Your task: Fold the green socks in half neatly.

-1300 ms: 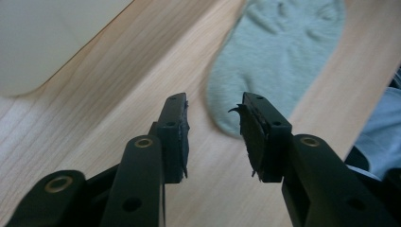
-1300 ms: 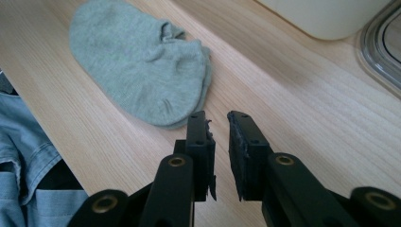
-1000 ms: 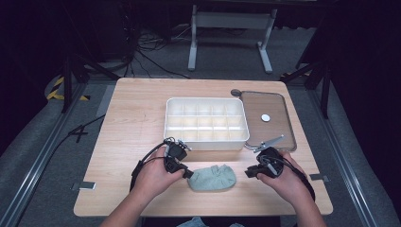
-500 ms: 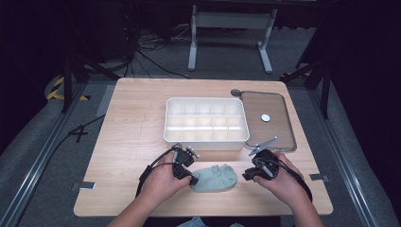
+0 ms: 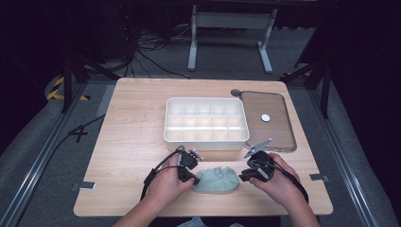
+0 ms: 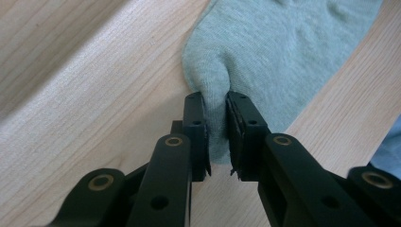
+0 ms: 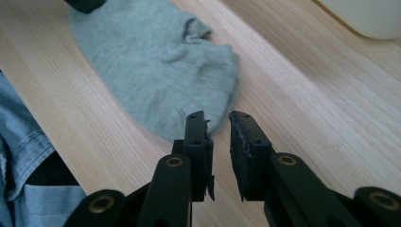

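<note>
A pale green-grey sock (image 5: 216, 179) lies flattened on the wooden table near its front edge, between my two hands. My left gripper (image 5: 194, 178) is at the sock's left end. In the left gripper view its jaws have just been closing, and a fold of the sock (image 6: 283, 47) is pinched between the pads of the left gripper (image 6: 216, 101). My right gripper (image 5: 243, 177) sits at the sock's right end. Seen from the right gripper view, the right gripper (image 7: 218, 120) has a narrow gap showing bare wood, and the sock (image 7: 156, 61) edge just touches its left jaw.
A white box with several compartments (image 5: 206, 124) stands behind the sock in the middle of the table. A clear flat lid (image 5: 274, 132) with a small white disc (image 5: 265, 117) lies to its right. The person's blue shirt (image 7: 23, 142) is at the table's front edge.
My left gripper has moved right, up to the sock's left end, and closed on a fold of it. The right gripper has kept its place.
</note>
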The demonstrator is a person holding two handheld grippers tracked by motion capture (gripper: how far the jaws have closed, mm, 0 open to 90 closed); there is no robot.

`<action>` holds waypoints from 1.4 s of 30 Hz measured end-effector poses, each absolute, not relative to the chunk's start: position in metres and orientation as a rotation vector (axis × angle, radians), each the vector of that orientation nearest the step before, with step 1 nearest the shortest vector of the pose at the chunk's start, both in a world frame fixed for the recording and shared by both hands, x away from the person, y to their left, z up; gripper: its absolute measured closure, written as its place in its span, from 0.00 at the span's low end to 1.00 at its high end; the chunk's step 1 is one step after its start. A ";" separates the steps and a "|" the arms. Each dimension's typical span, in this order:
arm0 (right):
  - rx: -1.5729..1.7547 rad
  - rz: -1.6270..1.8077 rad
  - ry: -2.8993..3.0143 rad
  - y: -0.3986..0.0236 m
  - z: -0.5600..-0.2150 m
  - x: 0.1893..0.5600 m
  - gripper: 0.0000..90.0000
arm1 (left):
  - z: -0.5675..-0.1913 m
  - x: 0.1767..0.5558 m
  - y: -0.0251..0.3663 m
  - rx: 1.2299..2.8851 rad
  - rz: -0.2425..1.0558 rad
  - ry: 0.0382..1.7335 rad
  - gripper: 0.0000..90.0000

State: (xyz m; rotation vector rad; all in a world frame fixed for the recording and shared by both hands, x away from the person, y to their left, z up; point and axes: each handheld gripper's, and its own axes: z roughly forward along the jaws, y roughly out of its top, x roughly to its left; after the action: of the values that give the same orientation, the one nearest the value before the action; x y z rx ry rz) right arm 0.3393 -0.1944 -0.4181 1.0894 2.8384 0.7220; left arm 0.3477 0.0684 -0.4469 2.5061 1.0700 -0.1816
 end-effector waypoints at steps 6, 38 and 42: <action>0.980 0.823 2.861 -0.166 -0.418 0.330 0.96 | -0.444 0.348 0.074 2.500 -0.138 1.066 0.89; 0.770 0.854 2.876 -0.103 -0.455 0.324 1.00 | -0.425 0.343 0.096 2.479 -0.197 1.040 0.89; 0.760 0.869 2.889 -0.104 -0.455 0.325 1.00 | -0.417 0.342 0.096 2.454 -0.237 1.004 0.89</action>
State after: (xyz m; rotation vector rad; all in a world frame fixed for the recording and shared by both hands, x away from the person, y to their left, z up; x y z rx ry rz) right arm 0.3247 -0.1044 -0.4551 0.7602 2.8892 0.8693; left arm 0.3422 0.0957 -0.4172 2.4538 1.0038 -0.2374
